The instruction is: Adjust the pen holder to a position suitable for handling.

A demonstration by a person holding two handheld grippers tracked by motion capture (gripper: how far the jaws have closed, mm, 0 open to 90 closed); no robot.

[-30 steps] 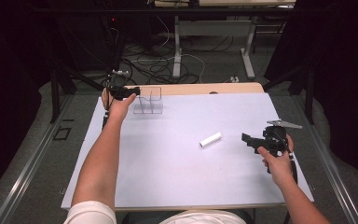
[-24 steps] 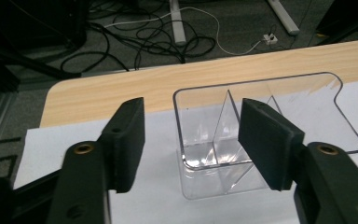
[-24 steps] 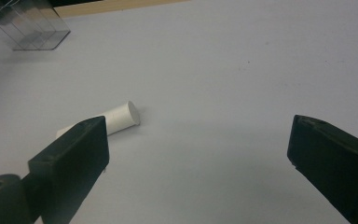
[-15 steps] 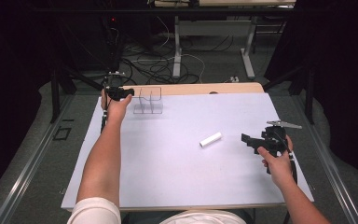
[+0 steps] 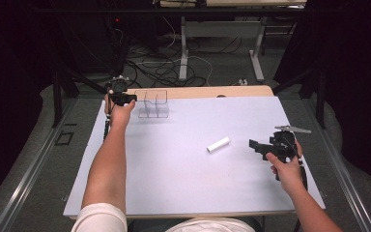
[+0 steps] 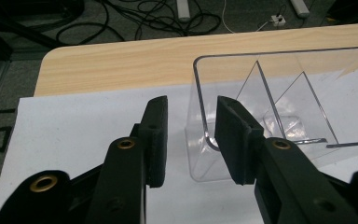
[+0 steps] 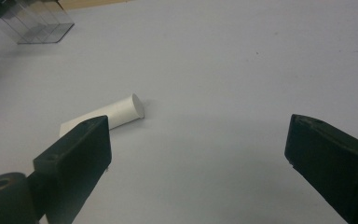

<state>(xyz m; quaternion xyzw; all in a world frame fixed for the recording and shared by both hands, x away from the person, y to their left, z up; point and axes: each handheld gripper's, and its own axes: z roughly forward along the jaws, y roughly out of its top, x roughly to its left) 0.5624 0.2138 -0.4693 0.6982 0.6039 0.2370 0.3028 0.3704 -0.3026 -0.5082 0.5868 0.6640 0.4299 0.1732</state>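
The left gripper [image 5: 125,98] sits at the far left corner of the table [image 5: 174,193], level with the left end wall of the clear plastic box [image 5: 155,104]. In the left gripper view its jaws have just been closing, and they now stand a short way apart: the rounded corner of the clear plastic box [image 6: 261,107] shows in the gap, one jaw stands outside the wall and the other over the box's inside. A strip of white sheet shows between the outer pad and the wall, so the pads do not yet press on the wall. The box stands upright near the far edge of the table, left of centre, where the white sheet [image 5: 183,159] meets the bare wooden strip [image 5: 212,92]; thin dividers split it into compartments. The right gripper [image 5: 260,146] hovers near the right edge of the table, held in the right hand [image 5: 286,170], with its jaws wide apart and nothing between them. A white cylinder [image 5: 218,144] lies on its side on the sheet, right of centre, just beside the right gripper's tips. In the right gripper view the white cylinder [image 7: 116,112] lies beyond the left-hand jaw, apart from it, with the box at the upper left corner.
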